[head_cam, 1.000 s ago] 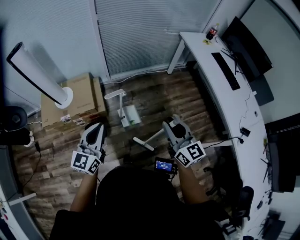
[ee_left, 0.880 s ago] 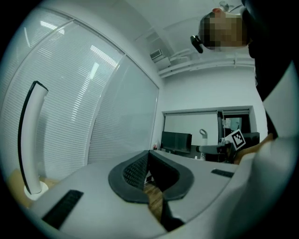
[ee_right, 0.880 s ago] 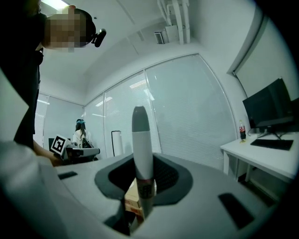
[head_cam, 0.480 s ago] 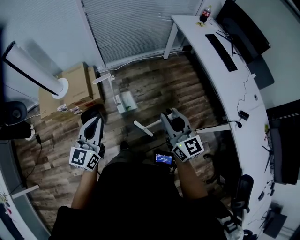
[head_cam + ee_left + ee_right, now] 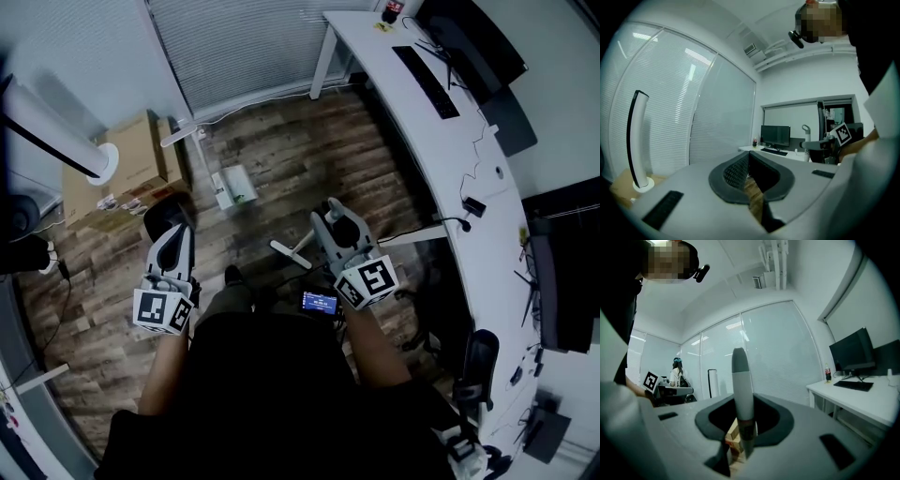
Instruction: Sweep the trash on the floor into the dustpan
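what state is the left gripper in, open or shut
Shut and empty: in its own view the jaws of the left gripper meet, with only a sliver of wood floor showing between them.

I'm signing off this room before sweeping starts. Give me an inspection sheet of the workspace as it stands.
Surface: wood-plank floor.
Job's things: white dustpan on the floor ahead of both grippers, untouched; broom handle upright in the right gripper; small bits by the cardboard box, too small to identify.
Clutter: cardboard box and tower fan at left.
Grippers: left gripper jaws together, nothing between them; right gripper shut on the broom handle.
Cables: thin cable on the desk; another cable on the floor at left.
Surroundings: white desk with keyboard, monitor and bottle; closed blinds.
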The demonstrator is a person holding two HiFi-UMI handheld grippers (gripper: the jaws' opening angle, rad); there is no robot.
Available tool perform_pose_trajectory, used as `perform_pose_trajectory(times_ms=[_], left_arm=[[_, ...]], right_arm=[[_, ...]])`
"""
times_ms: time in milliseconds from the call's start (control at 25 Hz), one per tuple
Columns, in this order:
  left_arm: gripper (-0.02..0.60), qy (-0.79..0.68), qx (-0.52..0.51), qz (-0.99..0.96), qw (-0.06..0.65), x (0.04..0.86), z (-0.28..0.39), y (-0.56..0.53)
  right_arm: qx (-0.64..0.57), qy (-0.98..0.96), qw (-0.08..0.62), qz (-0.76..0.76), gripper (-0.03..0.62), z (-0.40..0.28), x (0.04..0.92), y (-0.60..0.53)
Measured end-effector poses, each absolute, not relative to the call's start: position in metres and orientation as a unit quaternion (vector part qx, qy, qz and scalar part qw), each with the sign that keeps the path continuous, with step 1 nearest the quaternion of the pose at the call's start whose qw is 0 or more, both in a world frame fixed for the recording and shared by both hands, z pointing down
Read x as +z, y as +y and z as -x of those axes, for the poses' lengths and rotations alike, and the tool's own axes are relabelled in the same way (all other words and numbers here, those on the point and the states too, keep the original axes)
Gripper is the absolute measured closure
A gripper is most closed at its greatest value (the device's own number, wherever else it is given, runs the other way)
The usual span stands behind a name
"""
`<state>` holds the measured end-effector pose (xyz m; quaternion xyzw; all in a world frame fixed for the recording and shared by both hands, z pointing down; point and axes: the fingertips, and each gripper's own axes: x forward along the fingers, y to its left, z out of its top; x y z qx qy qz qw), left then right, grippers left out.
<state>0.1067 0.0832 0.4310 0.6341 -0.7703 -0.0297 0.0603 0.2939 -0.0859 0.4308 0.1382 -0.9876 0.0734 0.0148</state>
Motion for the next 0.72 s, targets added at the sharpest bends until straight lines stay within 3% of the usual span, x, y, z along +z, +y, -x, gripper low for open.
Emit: perform_pose_trajectory(times_ms=[720], left_arm=[[0.586, -0.748, -0.022, -0.658, 0.085, 0.445, -0.150, 0.081]], right_arm=[[0.090, -0.986, 0.018, -0.140, 0.502, -0.322, 0.447, -0.077]])
